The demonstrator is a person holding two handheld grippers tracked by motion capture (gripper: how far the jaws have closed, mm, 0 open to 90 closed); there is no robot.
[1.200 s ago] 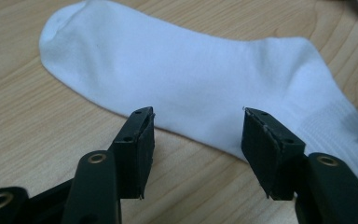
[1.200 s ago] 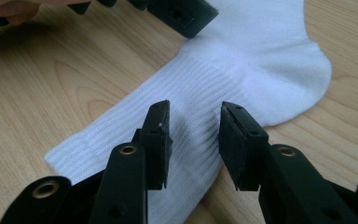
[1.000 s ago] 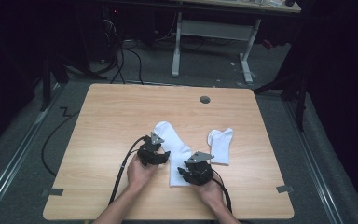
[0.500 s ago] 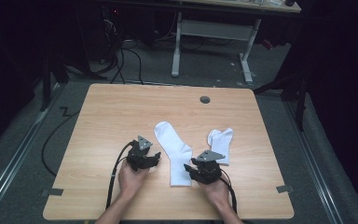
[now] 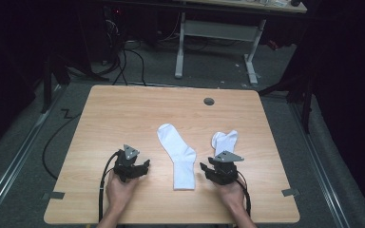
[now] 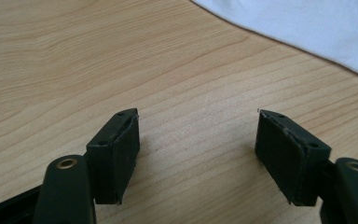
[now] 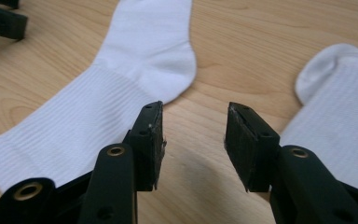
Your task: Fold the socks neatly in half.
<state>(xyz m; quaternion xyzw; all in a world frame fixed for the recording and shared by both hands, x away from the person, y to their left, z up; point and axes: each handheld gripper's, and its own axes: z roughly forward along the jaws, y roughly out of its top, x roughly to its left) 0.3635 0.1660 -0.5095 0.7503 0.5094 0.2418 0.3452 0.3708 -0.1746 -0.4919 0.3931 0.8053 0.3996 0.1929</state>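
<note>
On the counter (image 5: 123, 114), a long sock (image 5: 178, 154) now lies flat and alone between two claws that a second ago sat on top of it. The left claw (image 5: 140, 167) has drawn off to the sock's left, its jaws just opening wide over bare wood, nothing between them. The right claw (image 5: 208, 169) has backed away too, jaws just parting, about half open and empty, in the gap beside a second, bunched sock (image 5: 225, 140). The smoothing looks finished; the bunched one likely comes next.
</note>
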